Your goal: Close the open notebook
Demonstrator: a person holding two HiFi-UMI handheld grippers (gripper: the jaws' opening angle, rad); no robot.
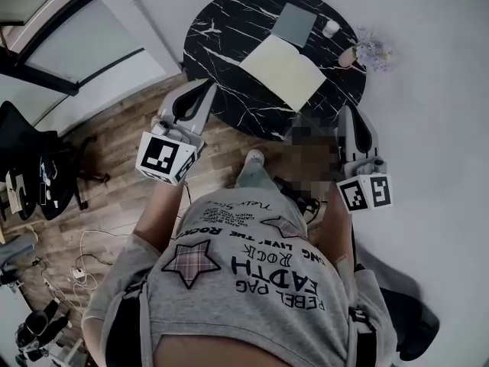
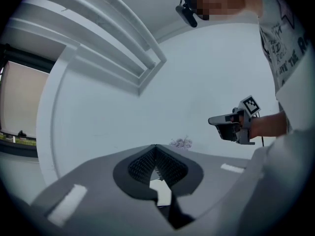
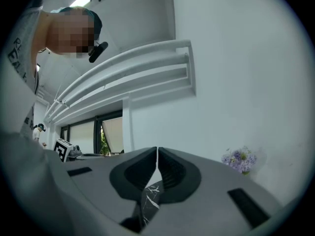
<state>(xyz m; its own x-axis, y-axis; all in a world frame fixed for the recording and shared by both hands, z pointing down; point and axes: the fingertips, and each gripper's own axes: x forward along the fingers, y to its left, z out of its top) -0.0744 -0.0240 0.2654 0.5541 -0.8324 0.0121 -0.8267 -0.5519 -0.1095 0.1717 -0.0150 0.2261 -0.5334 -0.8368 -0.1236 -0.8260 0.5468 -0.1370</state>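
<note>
**On the marble desk point(image 1: 221, 37): notebook point(image 1: 284, 71) wide open, both tongs shut and not on it yet**

On the round black desk in the head view, the notebook lies flat and open, set on a diagonal. A grey pad point(image 1: 294, 23) sits right at its far corner, with a small white cup point(image 1: 331, 28) just beside that and some flowers point(image 1: 372, 52) at the desk's right rim. The left tongs point(image 1: 195, 90) hang by the near-left rim and the right tongs point(image 1: 355, 113) by the right rim. Both are clear of the notebook.

In the left gripper view, the left tongs point(image 2: 156, 150) have their jaws meeting at the tips with nothing between them. A pale bit shows in the gap lower down; it's probably the page, but I can't swear to it. The right tongs point(image 2: 231, 127) are off to the side.

In the right gripper view, the right tongs point(image 3: 157, 152) are pressed together too, and empty. Marble veining shows in the gap below the tips.

My take on doing this well:
- No need to grab anything. A closed tip makes a decent wedge.
- I'd rest one pair of tongs on one half of the notebook so it can't skate on that slick marble.
- Then I'd slide the other pair under the opposite cover's outer edge and swing it over the spine in one arc.
- Get under the cover rather than a loose page, or the paper will crease.
- Fold toward the side away from the cup and flowers.
</note>
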